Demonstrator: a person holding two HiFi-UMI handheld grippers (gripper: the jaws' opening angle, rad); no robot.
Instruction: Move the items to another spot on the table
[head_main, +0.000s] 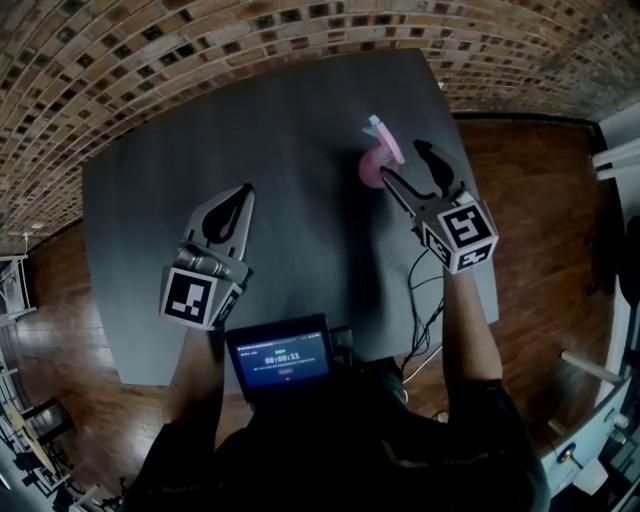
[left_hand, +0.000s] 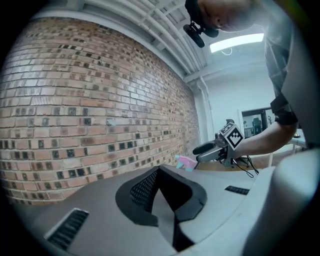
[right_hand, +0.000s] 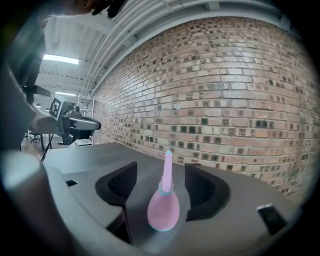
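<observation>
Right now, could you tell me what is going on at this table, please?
A person holds a gripper in each hand over the grey table. The right gripper stands open around a pink bulb syringe, which stands upright on the table, not gripped. The left gripper is shut and empty, off to the left.

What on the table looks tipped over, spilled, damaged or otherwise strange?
Nothing stands out. The pink bulb syringe stands upright on the grey table, between the open jaws of the right gripper, whose pads do not touch it. The left gripper is shut and empty. No spill or damage shows.
</observation>
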